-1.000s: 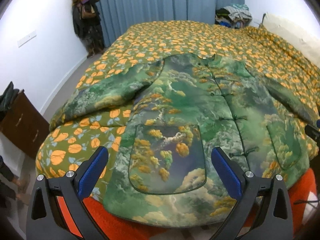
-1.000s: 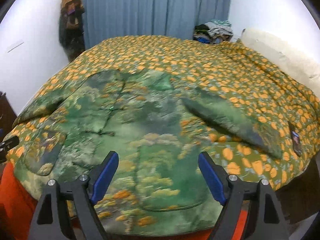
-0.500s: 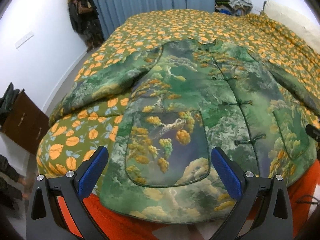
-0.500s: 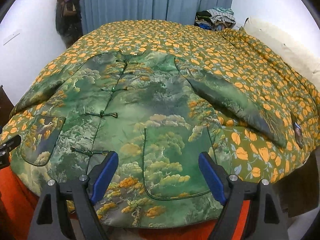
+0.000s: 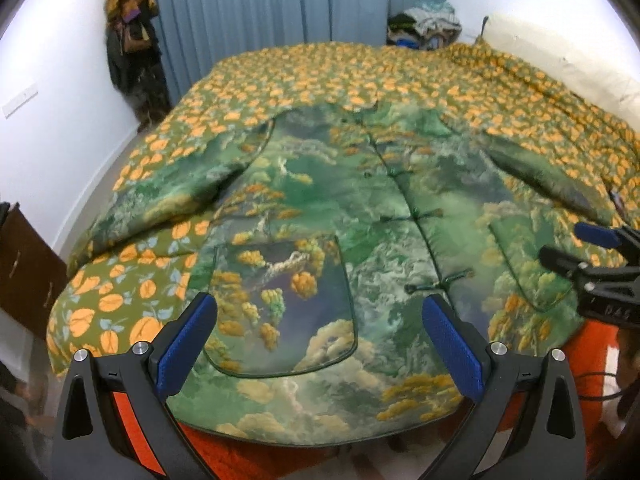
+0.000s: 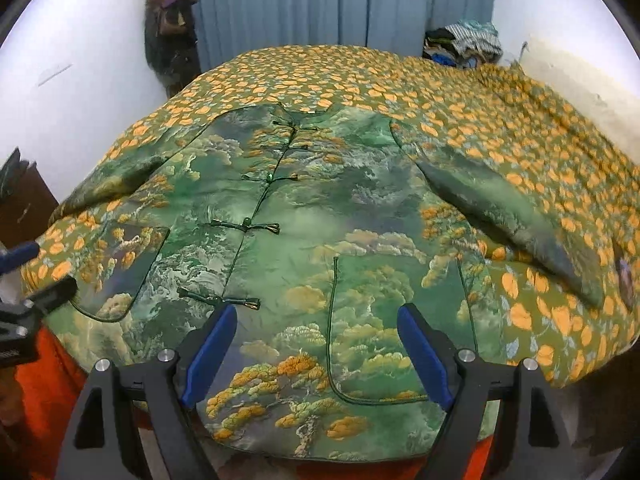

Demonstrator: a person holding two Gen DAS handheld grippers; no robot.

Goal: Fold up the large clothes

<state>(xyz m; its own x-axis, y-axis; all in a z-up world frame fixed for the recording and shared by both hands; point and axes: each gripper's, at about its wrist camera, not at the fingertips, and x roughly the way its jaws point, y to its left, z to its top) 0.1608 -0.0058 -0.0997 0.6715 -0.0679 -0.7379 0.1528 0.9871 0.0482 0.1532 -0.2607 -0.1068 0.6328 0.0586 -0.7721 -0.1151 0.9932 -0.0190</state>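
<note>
Left claw (image 5: pixel 320 344): two black plastic arms, triangular cut-outs near the base, silver round screws at the joints, blue textured pads (image 5: pixel 450 346) on the inner finger faces. Right claw (image 6: pixel 316 350): same build, black frame, silver screws, blue pads (image 6: pixel 420 356). From the left wrist view its black body shows white printed digits, too small to read. Thin black cable runs beside it.

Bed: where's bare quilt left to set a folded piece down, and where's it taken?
Free: the far stretch of the quilt between the jacket collar and the curtain, and the strip right of the jacket's right sleeve. Crowded: the near half, covered by the jacket; clothes pile at the far corner.
</note>
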